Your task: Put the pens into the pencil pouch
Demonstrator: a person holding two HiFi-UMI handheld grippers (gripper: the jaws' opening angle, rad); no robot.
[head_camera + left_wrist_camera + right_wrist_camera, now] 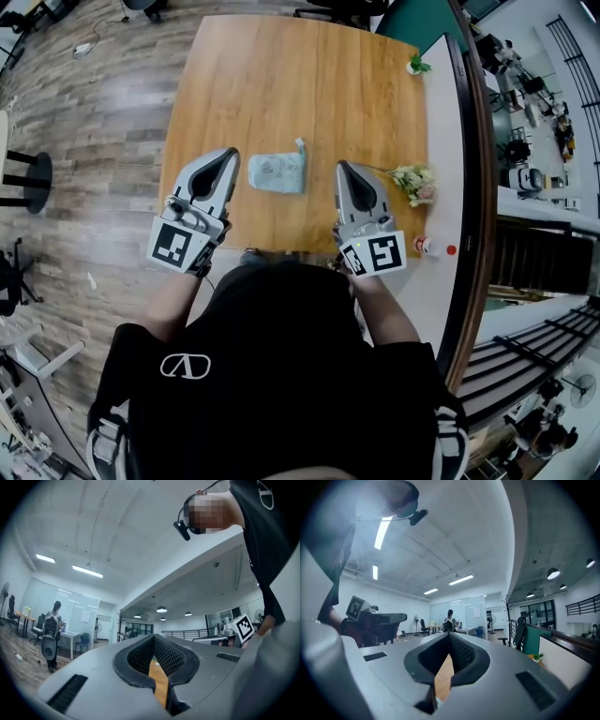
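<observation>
We stand at the near edge of a wooden worktop (300, 94), a gripper in each hand, both pointing away from us over the wood. The left tongs (228, 154) are pressed together with nothing between them; in the left gripper view (153, 636) the ribbed pads meet at the tips and only a strip of wood shows through the gap behind. The right tongs (341, 166) are likewise pressed together and empty, as the right gripper view (449, 634) confirms. The pale blue pencil pouch (277, 172) lies flat near the middle of the near edge, in the space between the two tongs and clear of both, a small tab sticking out at its far right corner. A small bunch of pale flowers (415, 182) lies at the right edge, just beside the right tongs. A tiny potted plant (416, 65) stands at the far right corner.
</observation>
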